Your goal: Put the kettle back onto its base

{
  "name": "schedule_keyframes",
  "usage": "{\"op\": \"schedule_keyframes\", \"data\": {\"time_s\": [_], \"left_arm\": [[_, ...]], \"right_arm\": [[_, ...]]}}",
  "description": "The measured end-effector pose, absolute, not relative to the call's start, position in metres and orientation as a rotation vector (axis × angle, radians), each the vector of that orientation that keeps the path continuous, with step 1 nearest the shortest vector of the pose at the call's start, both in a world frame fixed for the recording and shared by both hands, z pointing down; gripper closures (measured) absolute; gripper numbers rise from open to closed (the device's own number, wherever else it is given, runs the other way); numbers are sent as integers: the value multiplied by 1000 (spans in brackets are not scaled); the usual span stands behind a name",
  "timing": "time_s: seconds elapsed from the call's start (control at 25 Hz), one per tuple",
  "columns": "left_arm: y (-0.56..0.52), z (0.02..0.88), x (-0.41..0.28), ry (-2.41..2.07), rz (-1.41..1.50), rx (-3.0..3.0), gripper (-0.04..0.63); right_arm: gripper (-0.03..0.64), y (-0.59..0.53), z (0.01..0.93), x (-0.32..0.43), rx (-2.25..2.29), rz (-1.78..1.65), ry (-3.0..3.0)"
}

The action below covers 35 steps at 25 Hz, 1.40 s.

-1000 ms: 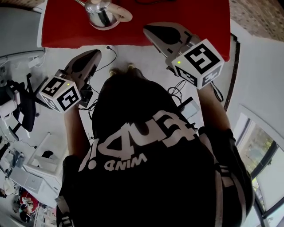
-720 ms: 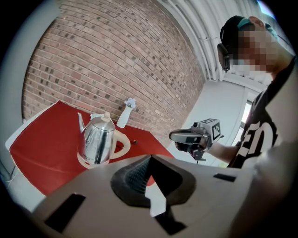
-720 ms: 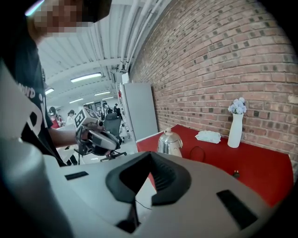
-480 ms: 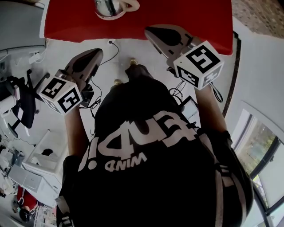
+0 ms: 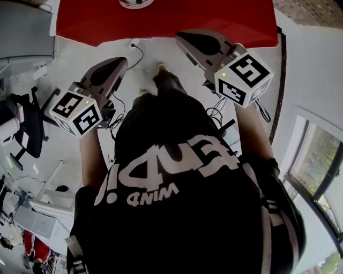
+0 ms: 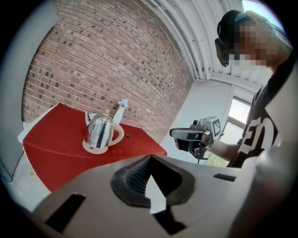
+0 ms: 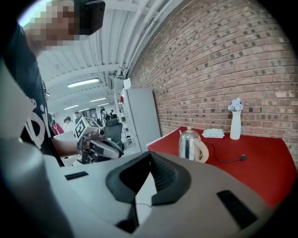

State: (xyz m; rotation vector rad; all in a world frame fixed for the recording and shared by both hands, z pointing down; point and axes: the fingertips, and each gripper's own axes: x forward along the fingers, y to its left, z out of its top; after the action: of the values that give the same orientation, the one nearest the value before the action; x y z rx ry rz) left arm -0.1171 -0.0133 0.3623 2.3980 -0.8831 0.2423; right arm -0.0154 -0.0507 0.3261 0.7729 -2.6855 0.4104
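Observation:
A shiny steel kettle (image 6: 99, 130) with a cream handle stands on its round cream base (image 6: 98, 148) on the red table (image 6: 56, 148). In the right gripper view the kettle (image 7: 189, 144) stands well ahead at the table's near end. In the head view only its rim (image 5: 135, 2) shows at the top edge. My left gripper (image 6: 150, 158) is shut and empty, off the table over the floor (image 5: 119, 64). My right gripper (image 7: 150, 153) is shut too, with nothing in it, just short of the table's front edge (image 5: 183, 37).
A white vase (image 7: 236, 122), a white packet (image 7: 213, 133) and a black cable with its plug (image 7: 229, 160) lie on the table behind the kettle. A brick wall runs behind the table. A pale cabinet (image 7: 139, 116) stands beyond its end. Cables trail on the floor (image 5: 217, 112).
The red table and kettle have slid towards the top of the head view, the kettle almost out of it. Both grippers, still shut, have drawn back from the table with the person.

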Motion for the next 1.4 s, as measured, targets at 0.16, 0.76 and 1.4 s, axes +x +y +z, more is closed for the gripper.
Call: {"op": "schedule_keyframes", "data": {"time_s": [0.16,0.76,1.4], "left_arm": [[6,360,-114,-852,261,2405,586],[13,351,-94,-897,239,2442,586],[20,354,-83,-909,220,2445,586]], "right_arm": [[595,-26,325,-11,822,397,-2655],[595,-3,320,6,824,322,-2698],[595,6,327,26,821,329,-2683]]}}
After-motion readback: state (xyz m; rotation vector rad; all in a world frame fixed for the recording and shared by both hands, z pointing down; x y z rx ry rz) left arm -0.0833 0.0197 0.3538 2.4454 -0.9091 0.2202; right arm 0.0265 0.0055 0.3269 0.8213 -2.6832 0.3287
